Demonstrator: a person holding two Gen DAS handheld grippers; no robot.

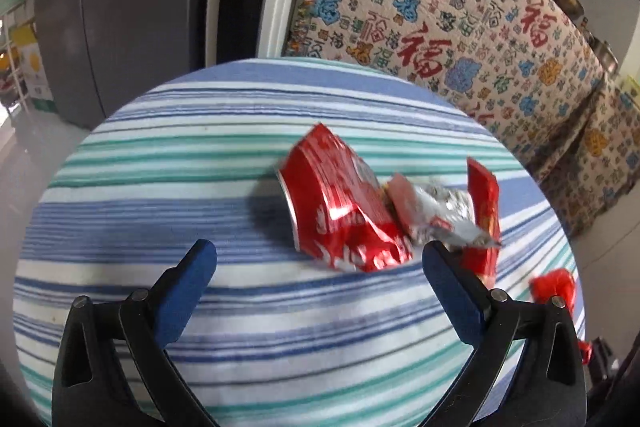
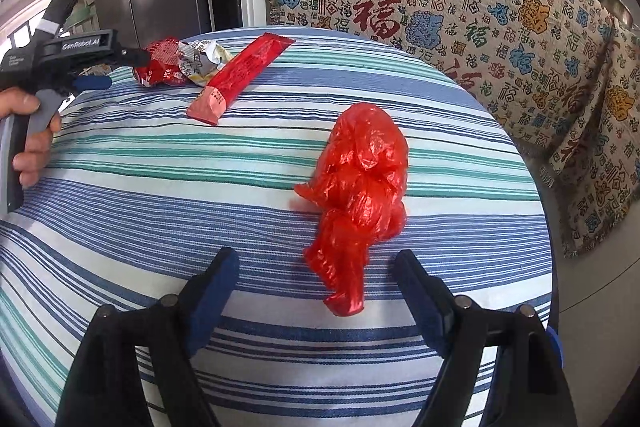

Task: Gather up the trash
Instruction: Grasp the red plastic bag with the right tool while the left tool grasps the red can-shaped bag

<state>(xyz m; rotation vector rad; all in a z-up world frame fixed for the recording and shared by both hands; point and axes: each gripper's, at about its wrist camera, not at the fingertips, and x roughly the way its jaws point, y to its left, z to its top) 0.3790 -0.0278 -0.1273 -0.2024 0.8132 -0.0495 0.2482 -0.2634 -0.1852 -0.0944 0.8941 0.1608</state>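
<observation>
A crushed red can (image 1: pixel 340 207) lies on the striped tablecloth (image 1: pixel 200 187), with a crumpled silver wrapper (image 1: pixel 440 211) and a long red packet (image 1: pixel 484 211) to its right. My left gripper (image 1: pixel 316 259) is open, just short of the can, empty. In the right wrist view a crumpled red plastic bag (image 2: pixel 360 195) lies just ahead of my open, empty right gripper (image 2: pixel 316 267). The can (image 2: pixel 160 63), wrapper (image 2: pixel 200 59) and red packet (image 2: pixel 240 79) lie farther back left, beside the left gripper (image 2: pixel 116 67).
The round table's cloth (image 2: pixel 160 167) drops off at the right edge. A patterned blanket (image 2: pixel 460 7) covers furniture behind the table. A dark fridge (image 1: pixel 120 7) stands at the back left. The red bag also shows at right in the left wrist view (image 1: pixel 554 287).
</observation>
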